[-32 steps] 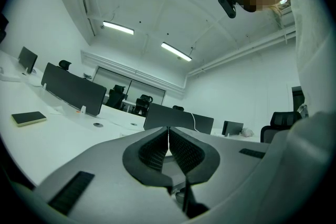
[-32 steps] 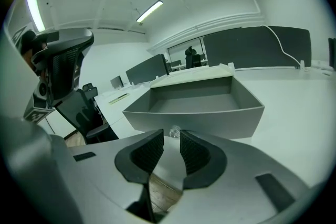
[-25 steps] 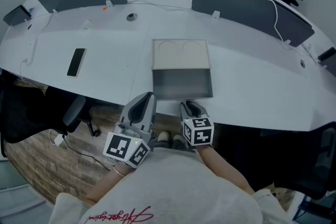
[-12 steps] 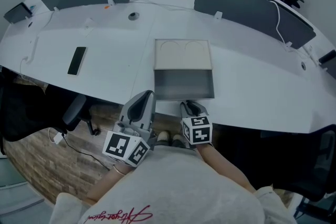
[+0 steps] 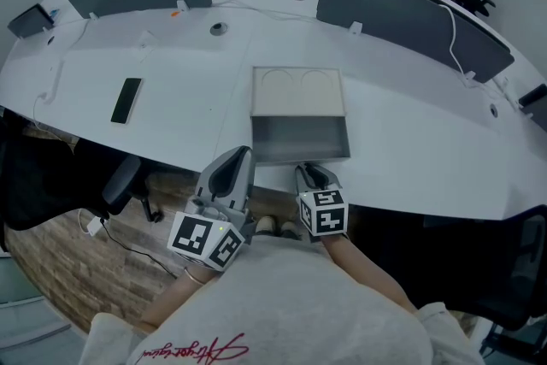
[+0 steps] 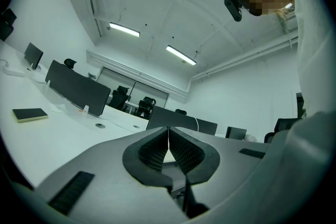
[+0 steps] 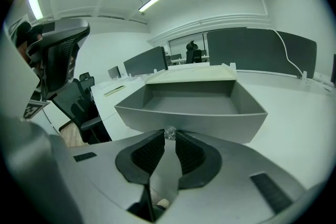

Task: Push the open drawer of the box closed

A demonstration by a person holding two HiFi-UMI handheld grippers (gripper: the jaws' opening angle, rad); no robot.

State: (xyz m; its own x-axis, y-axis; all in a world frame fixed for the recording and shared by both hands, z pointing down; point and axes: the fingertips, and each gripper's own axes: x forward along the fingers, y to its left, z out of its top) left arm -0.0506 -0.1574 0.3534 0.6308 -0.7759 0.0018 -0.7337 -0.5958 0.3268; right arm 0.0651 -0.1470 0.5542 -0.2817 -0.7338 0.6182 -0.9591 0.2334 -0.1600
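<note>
Head view: we find the scene all but unchanged from half a second ago. The box (image 5: pixel 298 91) sits mid-table (image 5: pixel 171 55), and its drawer (image 5: pixel 299 139) is pulled out toward the person. The right gripper (image 5: pixel 307 170) meets the drawer's front, and the left gripper (image 5: pixel 243 155) hangs just beside it at the table's edge.

Left gripper view: we see its jaws pressed together on nothing.

Right gripper view: we see its jaws pinched narrowly on the drawer's small knob (image 7: pixel 169 134).
</note>
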